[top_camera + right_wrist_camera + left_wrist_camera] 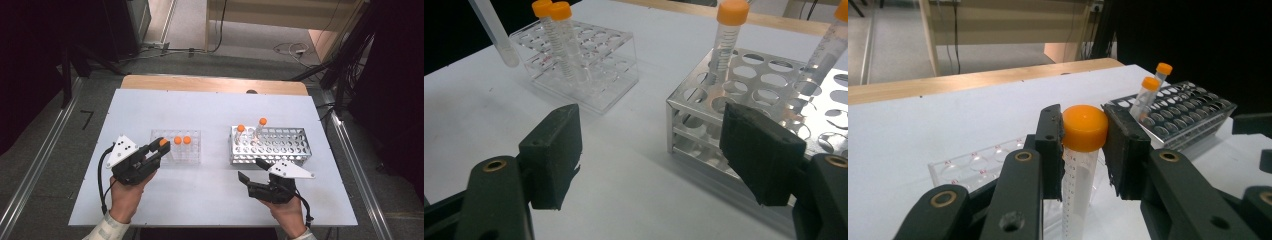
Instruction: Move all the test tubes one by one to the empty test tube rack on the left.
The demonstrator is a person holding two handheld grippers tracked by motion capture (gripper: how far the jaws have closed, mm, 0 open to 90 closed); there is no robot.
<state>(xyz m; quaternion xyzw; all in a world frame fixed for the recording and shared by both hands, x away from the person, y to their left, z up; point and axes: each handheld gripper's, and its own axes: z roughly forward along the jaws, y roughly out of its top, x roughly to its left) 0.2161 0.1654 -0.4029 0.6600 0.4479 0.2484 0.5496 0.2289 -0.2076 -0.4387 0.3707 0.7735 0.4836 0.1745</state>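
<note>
On the white table top point(210, 107), the clear plastic rack point(176, 147) serves as the landmark: two orange-capped tubes point(182, 141) stand upright in it, and just at its near-left corner the left gripper point(161, 148) has its jaws clamped on the orange cap of a third tube point(1079, 170), which hangs upright below the pads, its graduated wall visible in the left gripper view. To the right of the clear rack, well apart from it, sits the metal rack point(268, 145), a perforated block with two more capped tubes point(250, 130) leaning in its far-left holes. In front of that metal rack, on the near side, the right gripper point(251, 173) hovers with its jaws spread wide and nothing between them; the right gripper view looks past its pads at bare table. Nothing lies between the two racks. Beyond the clear rack a wooden edge point(215, 84) borders the far side of the table, then grey floor, cables point(292, 50) and dark stands. Small red marks on the clear rack are too blurred to read.
</note>
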